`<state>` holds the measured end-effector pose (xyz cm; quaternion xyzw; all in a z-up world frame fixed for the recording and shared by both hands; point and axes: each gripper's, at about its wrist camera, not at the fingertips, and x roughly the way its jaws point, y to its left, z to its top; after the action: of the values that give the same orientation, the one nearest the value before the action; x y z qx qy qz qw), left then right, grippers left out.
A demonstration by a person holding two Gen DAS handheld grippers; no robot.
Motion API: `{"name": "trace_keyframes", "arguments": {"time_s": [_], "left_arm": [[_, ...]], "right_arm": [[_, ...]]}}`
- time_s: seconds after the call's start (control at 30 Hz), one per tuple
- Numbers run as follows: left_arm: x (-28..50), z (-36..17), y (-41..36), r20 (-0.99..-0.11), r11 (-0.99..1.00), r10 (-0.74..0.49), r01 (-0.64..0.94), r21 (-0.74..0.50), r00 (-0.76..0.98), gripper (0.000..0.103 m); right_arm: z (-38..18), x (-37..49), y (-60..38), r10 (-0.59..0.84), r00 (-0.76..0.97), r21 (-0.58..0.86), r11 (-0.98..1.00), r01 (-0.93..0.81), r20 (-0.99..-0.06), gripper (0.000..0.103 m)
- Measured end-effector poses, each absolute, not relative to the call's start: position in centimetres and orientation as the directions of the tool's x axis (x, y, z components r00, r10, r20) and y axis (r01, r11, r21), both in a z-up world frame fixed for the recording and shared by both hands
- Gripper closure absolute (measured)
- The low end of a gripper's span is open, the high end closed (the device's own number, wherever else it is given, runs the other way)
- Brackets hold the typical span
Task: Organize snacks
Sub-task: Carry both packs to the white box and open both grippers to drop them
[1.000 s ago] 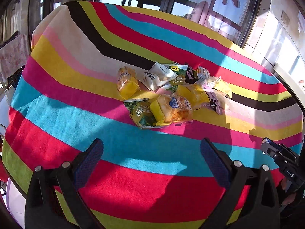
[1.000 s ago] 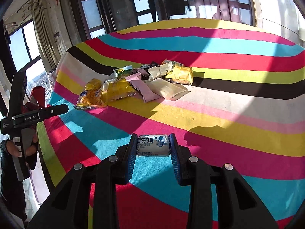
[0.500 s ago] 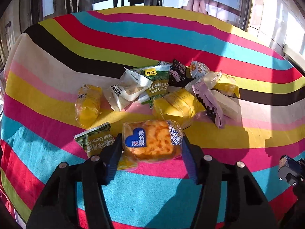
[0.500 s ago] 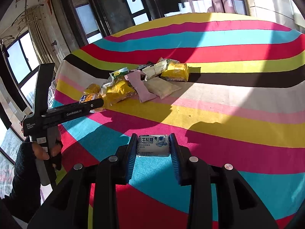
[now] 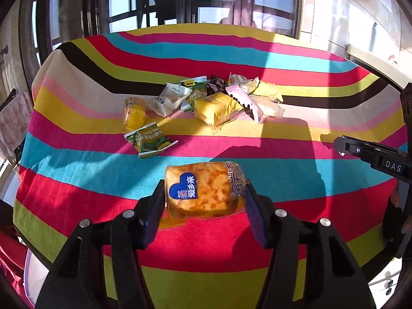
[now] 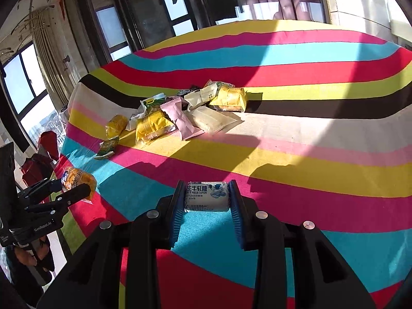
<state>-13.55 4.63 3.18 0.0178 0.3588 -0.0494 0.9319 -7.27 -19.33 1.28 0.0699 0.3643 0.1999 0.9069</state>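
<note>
My left gripper [image 5: 204, 193] is shut on an orange bread packet with a blue heart label [image 5: 206, 180], held over the red and blue stripes near the table's front. In the right wrist view this packet [image 6: 77, 177] shows at the far left, lifted off the cloth. My right gripper [image 6: 206, 197] is shut on a small white milk candy packet [image 6: 207, 193] above the blue stripe. The snack pile [image 5: 219, 100] lies mid-table on the yellow and pink stripes, apart from both grippers.
A striped cloth [image 5: 283, 59] covers the table. A green pea packet [image 5: 149, 141] and a yellow packet [image 5: 134, 113] lie loose at the pile's left. The right gripper's body [image 5: 373, 157] juts in at the right edge. Windows and a wall stand behind.
My left gripper went from open to shut on the orange bread packet at the pile's front, then drew it back toward the near edge. The right gripper kept still with its candy.
</note>
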Motion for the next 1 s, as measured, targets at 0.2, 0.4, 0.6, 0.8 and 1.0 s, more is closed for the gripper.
{"name": "trace_keyframes", "arguments": {"time_s": [0.2, 0.4, 0.6, 0.8, 1.0], "left_arm": [[-14.7, 2.6, 5.2, -0.67, 0.994, -0.1, 0.107, -0.031, 0.736, 0.044], [-16.5, 2.8, 7.9, -0.655, 0.994, -0.105, 0.075, -0.074, 0.748, 0.044], [-18.9, 3.2, 11.9, -0.635, 0.995, -0.07, 0.005, -0.103, 0.769, 0.044], [-21.5, 2.8, 15.6, -0.631, 0.991, -0.004, -0.081, -0.106, 0.776, 0.044], [-23.9, 2.3, 19.7, -0.637, 0.978, 0.097, -0.192, -0.081, 0.764, 0.044]], "right_arm": [[1.3, -7.9, -18.4, 0.388, 0.661, 0.255, 0.921, -0.293, -0.642, 0.069], [1.6, -10.2, -14.3, 0.435, 0.626, 0.236, 0.895, -0.379, -0.647, 0.069], [1.9, -11.7, -9.1, 0.484, 0.572, 0.203, 0.851, -0.485, -0.662, 0.069], [1.9, -13.7, -3.6, 0.533, 0.502, 0.17, 0.782, -0.599, -0.681, 0.069], [1.7, -16.8, 2.6, 0.578, 0.409, 0.12, 0.668, -0.734, -0.706, 0.069]]}}
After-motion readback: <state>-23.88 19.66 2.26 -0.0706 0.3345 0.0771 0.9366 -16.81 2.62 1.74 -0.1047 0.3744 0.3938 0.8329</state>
